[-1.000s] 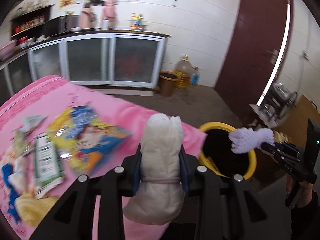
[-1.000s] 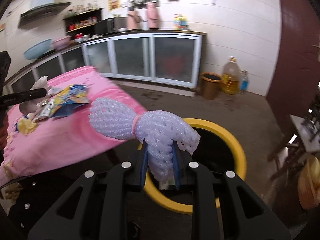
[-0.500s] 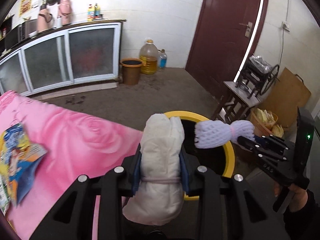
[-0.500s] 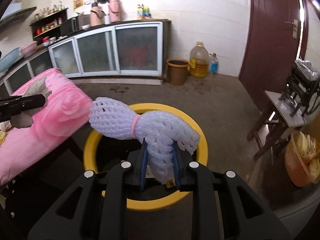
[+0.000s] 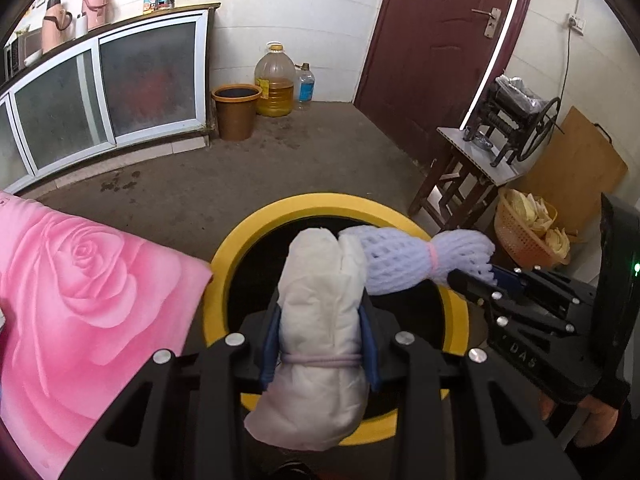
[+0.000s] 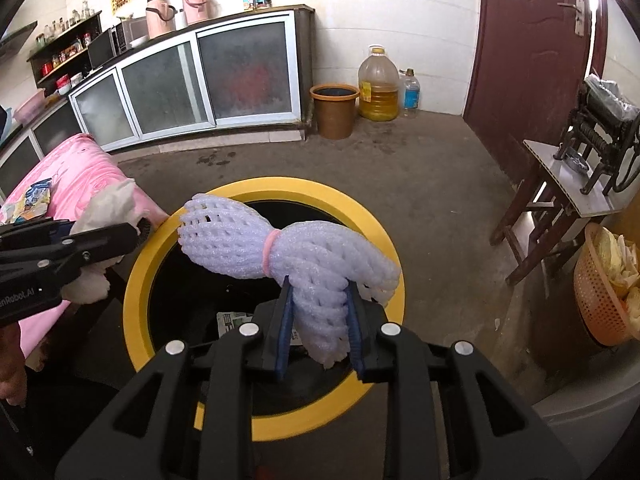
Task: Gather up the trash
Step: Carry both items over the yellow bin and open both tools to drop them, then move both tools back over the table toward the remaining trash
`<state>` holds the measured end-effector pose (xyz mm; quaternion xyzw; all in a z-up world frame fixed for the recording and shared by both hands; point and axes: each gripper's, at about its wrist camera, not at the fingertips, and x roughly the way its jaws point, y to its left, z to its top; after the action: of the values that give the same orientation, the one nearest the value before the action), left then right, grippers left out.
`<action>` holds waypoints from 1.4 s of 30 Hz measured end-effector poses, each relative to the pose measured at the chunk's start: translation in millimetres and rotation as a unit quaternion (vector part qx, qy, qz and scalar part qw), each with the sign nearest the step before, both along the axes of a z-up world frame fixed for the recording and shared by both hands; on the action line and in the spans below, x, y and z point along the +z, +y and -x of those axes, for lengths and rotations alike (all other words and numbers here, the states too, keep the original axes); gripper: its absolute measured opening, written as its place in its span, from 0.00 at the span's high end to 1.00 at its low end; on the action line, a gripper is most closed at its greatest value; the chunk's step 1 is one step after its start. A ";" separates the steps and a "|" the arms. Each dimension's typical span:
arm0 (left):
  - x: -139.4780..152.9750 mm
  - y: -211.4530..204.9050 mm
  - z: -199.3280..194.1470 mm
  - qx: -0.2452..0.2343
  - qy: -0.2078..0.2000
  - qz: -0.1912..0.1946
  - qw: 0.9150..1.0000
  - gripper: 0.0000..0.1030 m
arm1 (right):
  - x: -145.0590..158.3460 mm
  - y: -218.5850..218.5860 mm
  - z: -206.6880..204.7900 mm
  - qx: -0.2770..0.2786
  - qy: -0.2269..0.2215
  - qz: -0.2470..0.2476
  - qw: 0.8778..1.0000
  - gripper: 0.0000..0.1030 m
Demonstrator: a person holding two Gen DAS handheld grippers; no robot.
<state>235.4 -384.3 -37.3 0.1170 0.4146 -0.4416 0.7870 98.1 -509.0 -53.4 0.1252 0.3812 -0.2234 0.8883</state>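
1. Nearest the viewer, the left tool [image 5: 320, 344] has a white crumpled tissue bundle tied with a thin band [image 5: 316, 344] between its blue pads. Its jaws are opening, though the bundle has not dropped and the pads look to be touching its sides.

2. The right tool [image 6: 318, 320] has a pale lilac foam fruit net cinched with a pink elastic [image 6: 288, 252] between its pads. These jaws are opening too, and the net sits there unreleased.

3. Both pieces of trash hang directly over the mouth of the round black bin with a yellow rim [image 6: 304, 188], which stands on the floor. A scrap of printed paper [image 6: 230, 322] already lies inside.

4. My reading: the release is just beginning, so both items should fall into the bin, finishing this carry.

5. Compared with a second ago, the left tool has swung away from the pink rose-print cloth on the surface [image 5: 80, 280]. The bin, then off to one side, is now squarely beneath the bundle.

6. The right tool has also shifted, from the bin's near edge to over its centre, and the two tools have come close together, the net's end nearly touching the tissue bundle.

7. Farther off stand a brown bucket [image 6: 335, 110] and a large oil bottle [image 6: 378, 84] against the white wall.
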 end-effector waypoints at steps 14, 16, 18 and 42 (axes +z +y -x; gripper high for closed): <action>20.4 23.3 -10.3 0.052 -0.002 0.052 0.997 0.11 | 8.2 -8.4 15.4 -0.031 -0.009 0.006 0.999 0.32; 27.2 36.1 -10.8 0.067 -0.012 0.059 0.996 0.10 | 13.3 -7.6 19.4 -0.032 -0.018 0.015 0.999 0.32; 33.9 51.2 -11.7 0.081 -0.027 0.061 0.995 0.09 | 19.8 -0.4 21.9 -0.020 -0.032 0.027 0.999 0.32; 107.8 456.4 5.1 0.386 -0.158 -0.007 0.909 0.08 | 81.8 231.1 -86.7 0.295 -0.156 -0.038 0.942 0.22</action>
<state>230.4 72.2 70.5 0.0216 0.3007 -0.0757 0.9505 184.9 -277.8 28.4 0.0737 0.2660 0.0856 0.9573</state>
